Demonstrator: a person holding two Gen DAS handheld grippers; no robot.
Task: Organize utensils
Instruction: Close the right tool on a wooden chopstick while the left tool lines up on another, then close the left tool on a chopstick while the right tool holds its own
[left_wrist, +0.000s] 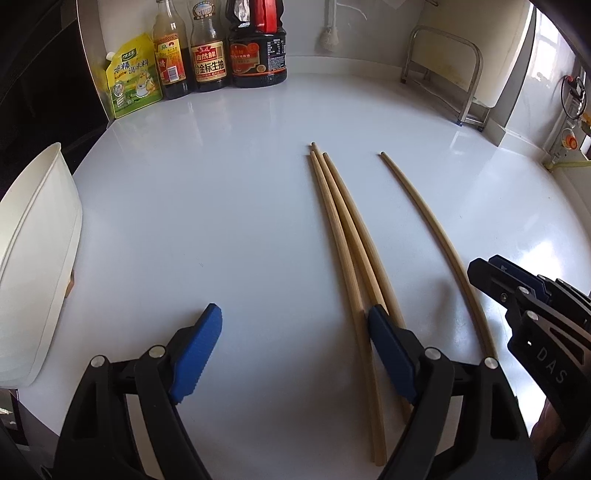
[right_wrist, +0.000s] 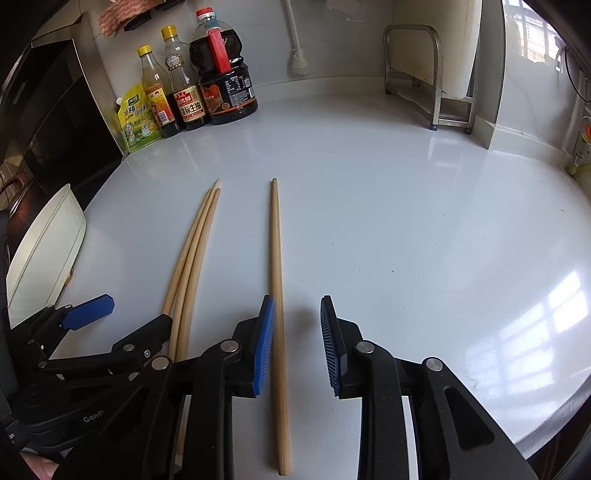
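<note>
- While both claws stand apart and empty, the glossy white desk (right_wrist: 369, 221) carries all four chopsticks.
- Left claw (left_wrist: 295, 354): the bundle of three long bamboo chopsticks (left_wrist: 343, 229) lies just beside its right finger; closing may scatter them.
- Right claw (right_wrist: 297, 343): the single long bamboo chopstick (right_wrist: 275, 258) lies off-centre; it may roll or pivot.

Bright daylight from right; window glare on countertop (right_wrist: 535, 317); heavy fisheye bend, dark vignette at corners.
</note>
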